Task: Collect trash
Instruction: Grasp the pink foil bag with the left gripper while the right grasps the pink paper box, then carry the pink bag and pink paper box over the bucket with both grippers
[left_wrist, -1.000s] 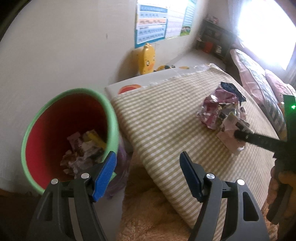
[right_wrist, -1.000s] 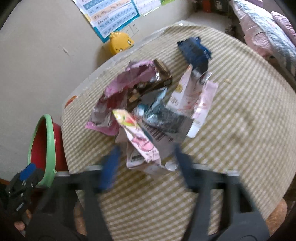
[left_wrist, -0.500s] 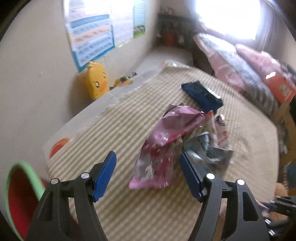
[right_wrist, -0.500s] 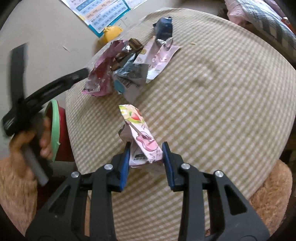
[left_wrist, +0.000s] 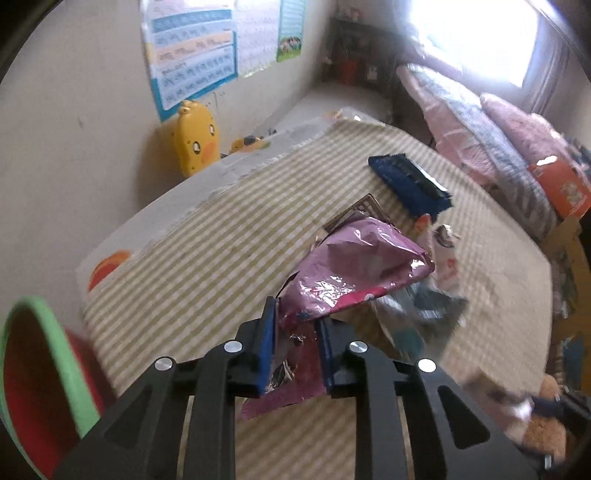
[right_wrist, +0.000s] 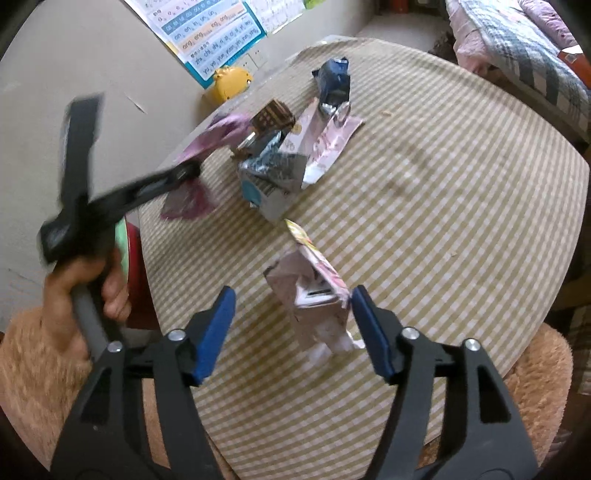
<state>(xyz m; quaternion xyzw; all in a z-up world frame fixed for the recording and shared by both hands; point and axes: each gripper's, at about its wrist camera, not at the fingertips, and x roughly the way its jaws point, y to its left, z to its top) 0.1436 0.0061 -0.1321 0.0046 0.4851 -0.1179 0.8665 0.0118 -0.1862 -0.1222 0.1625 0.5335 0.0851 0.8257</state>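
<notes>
My left gripper (left_wrist: 295, 332) is shut on the near edge of a pink foil wrapper (left_wrist: 354, 266) at the near side of the trash pile on the checked tablecloth (left_wrist: 207, 258). In the right wrist view the left gripper (right_wrist: 184, 173) holds that pink wrapper (right_wrist: 218, 136). My right gripper (right_wrist: 293, 317) is open, and a crumpled white and pink wrapper (right_wrist: 317, 291) sits loose between its fingers. The green-rimmed red bin (left_wrist: 33, 373) stands at the table's left edge. Silver, white and dark blue wrappers (right_wrist: 295, 147) remain piled.
A yellow duck toy (left_wrist: 195, 140) leans on the wall under a poster (left_wrist: 192, 55). A dark blue packet (left_wrist: 410, 184) lies at the far side. Bedding (left_wrist: 480, 129) lies at the right. A furry cushion (right_wrist: 535, 369) sits at the table's near edge.
My left gripper swung from the bin to the pile and shut on the pink wrapper. My right gripper, shut on the white and pink wrapper half a second ago, has opened.
</notes>
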